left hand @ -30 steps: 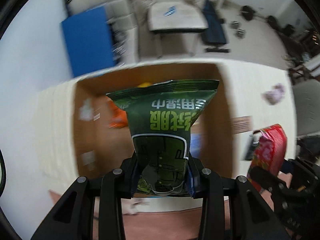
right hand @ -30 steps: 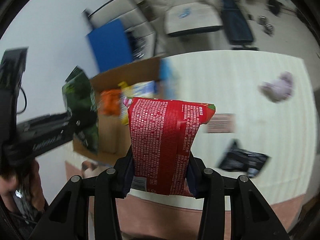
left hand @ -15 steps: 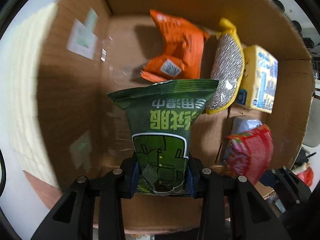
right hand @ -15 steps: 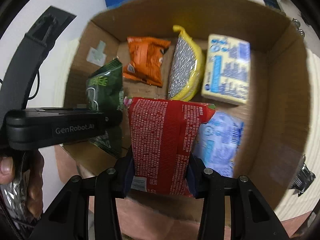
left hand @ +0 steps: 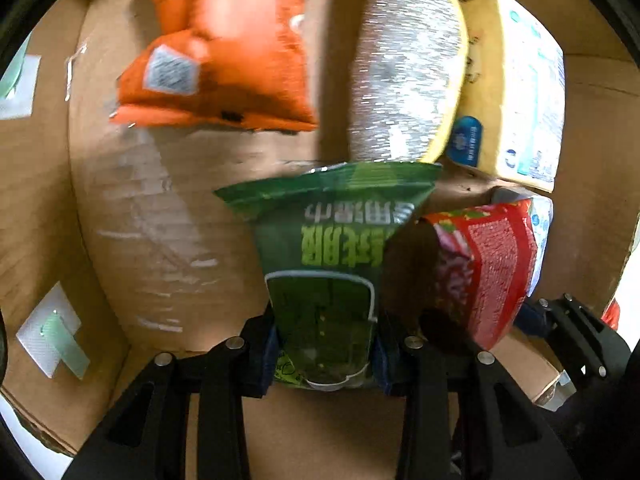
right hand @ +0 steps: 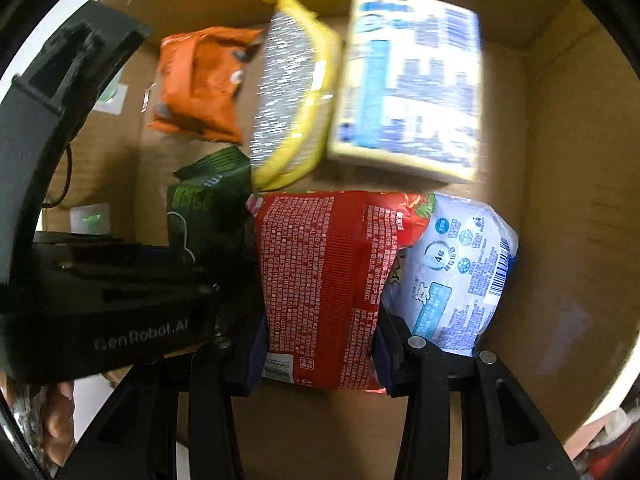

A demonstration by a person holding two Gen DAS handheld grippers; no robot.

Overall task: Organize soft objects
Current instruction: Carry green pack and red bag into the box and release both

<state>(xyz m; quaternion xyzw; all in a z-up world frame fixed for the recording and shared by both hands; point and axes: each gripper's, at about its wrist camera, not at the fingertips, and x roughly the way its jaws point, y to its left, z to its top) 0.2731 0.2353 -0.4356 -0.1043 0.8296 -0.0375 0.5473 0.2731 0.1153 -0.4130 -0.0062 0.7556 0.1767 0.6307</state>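
Two claws: both reach down inside the cardboard box (right hand: 568, 128), each carrying one soft packet.
Left claw (left hand: 324, 354): pinching the lower end of the green packet (left hand: 326, 248), which stands up from its fingers over a bare stretch of box floor.
Right claw (right hand: 318, 354): pinching the red packet (right hand: 320, 280) the same way, pressed against the white-blue packet (right hand: 456, 268) on its right.
Task things: both held packets hang low in the box, side by side, green to the left of red; not yet released.
Count, in the box: one orange packet (right hand: 200, 84), one silver-and-yellow pad (right hand: 292, 104), one yellow-blue pack (right hand: 412, 84), one white-blue packet; plus the two held, six soft things in all.
Risk, crowding: the two claws sit very close, so opening one could knock the other or its packet.
Risk, landing: the red packet may settle on top of the white-blue one, leaning rather than lying flat.
Risk, green packet: let go while upright, it will likely flop, perhaps onto the silver-and-yellow pad just beyond its top edge.
Unclear: whether either packet already touches the floor of the box.
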